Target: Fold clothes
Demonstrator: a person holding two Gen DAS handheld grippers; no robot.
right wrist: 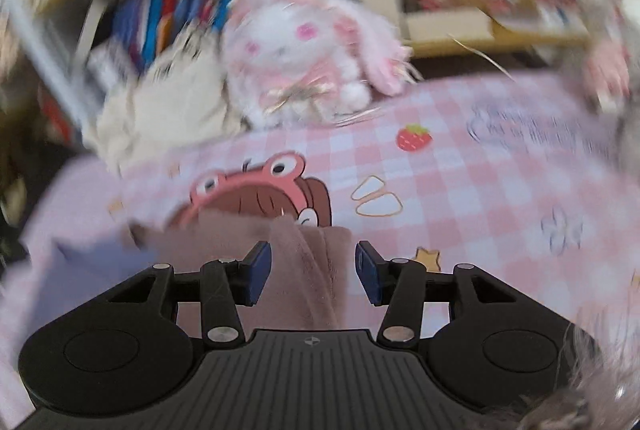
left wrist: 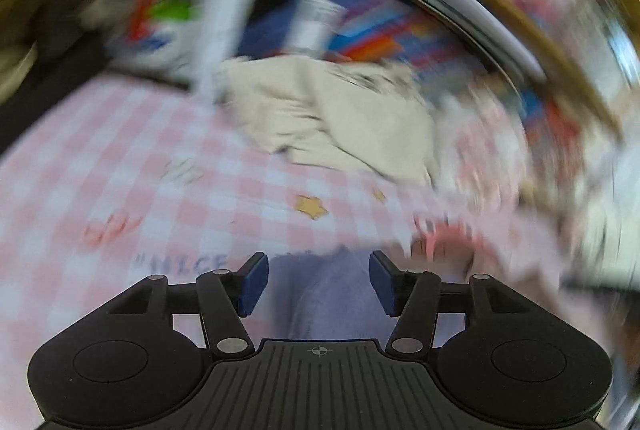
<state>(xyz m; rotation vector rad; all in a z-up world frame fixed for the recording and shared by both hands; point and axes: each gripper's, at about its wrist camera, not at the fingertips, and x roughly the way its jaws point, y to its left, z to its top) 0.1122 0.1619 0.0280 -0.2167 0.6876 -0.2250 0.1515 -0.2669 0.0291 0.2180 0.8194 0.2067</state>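
Pink-and-white checked sheet [right wrist: 460, 166] as landmark, spread flat beneath both grippers and printed with a frog-hatted cartoon figure [right wrist: 260, 190], one strawberry [right wrist: 414, 137] and small stars. Left gripper [left wrist: 319, 282]: jaws spread, nothing pinched, poised over a pale lilac garment [left wrist: 332, 294] lying on the near part of the sheet, its folds running away between the blue pads [left wrist: 254, 280]. Right gripper [right wrist: 313, 272]: jaws likewise spread and empty, poised over a mauve fleecy garment [right wrist: 308, 262] bunched in ridges on the near part of the sheet, just below the cartoon figure; a lilac patch [right wrist: 96, 262] to its left, possibly the same piece seen from the left wrist (blur prevents certainty). At the far edge of the sheet: one cream garment [left wrist: 344, 118], crumpled in a heap, and beside it one pink-and-white plush rabbit [right wrist: 304, 50]; beyond the sheet, shelves of books [right wrist: 192, 2]. Step in hand, as a judgement: hard to settle, since open jaws over cloth suit both reaching for a grasp and having just let go of a fold; heavy motion blur in both views. Any further fold likely to call for a pinch on a clean edge or corner, not on the bunched ridges, and a lift high enough to carry it across. Count: two grippers, two or three garments (one cream, one mauve, one lilac), one plush toy, one sheet.
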